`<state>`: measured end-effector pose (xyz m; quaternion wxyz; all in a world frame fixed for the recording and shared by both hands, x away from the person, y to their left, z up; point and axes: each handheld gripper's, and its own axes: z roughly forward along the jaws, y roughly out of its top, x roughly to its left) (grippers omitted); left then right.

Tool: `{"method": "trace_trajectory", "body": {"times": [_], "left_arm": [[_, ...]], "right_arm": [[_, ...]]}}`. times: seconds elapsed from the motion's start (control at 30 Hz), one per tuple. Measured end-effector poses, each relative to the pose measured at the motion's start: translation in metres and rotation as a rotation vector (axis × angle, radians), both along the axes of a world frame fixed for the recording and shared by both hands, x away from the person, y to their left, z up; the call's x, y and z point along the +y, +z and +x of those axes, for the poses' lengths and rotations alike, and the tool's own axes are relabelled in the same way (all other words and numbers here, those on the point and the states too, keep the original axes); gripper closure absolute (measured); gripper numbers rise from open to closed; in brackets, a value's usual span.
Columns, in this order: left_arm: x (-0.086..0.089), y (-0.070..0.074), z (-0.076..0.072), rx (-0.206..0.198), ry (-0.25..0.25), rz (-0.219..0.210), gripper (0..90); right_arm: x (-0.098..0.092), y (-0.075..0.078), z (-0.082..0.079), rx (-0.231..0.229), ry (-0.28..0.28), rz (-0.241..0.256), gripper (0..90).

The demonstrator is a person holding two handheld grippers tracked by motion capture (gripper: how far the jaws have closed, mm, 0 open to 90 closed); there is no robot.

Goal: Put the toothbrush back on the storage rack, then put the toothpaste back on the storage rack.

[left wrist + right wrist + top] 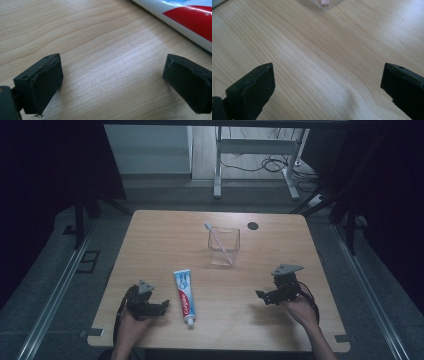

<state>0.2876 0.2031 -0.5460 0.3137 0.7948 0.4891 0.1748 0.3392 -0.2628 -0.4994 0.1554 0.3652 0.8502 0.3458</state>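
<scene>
A toothpaste tube (184, 297), white with red and blue print, lies flat on the wooden table (160, 240), cap toward the front edge. A clear square cup (224, 247) stands mid-table with a pink toothbrush (218, 241) leaning inside. My left gripper (163, 307) rests low just left of the tube, jaws wide open and empty. In the left gripper view the left gripper (112, 85) faces bare wood, with the tube (192, 20) at the upper right. My right gripper (260, 296) is open near the front right. In its own view the right gripper (327, 92) is empty, the cup's base (325, 3) far ahead.
A small black round hole (253, 225) marks the table's far right area. Beyond the table stand a white desk frame (255, 160) and loose cables on the floor. Metal rails (55, 290) run along both sides of the table.
</scene>
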Motion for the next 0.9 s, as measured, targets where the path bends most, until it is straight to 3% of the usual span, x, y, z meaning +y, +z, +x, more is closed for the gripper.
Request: {"method": "trace_trajectory", "body": {"times": [0.73,0.9], "left_arm": [[0.0,0.0,0.0,0.001,0.0,0.0,3.2],[0.002,0.001,-0.001,-0.008,0.008,0.0,6.3]], "right_arm": [[-0.02,-0.038,-0.023,0.014,-0.062,0.015,0.0],[-0.022,-0.042,-0.026,0.0,-0.074,-0.011,0.0]]}}
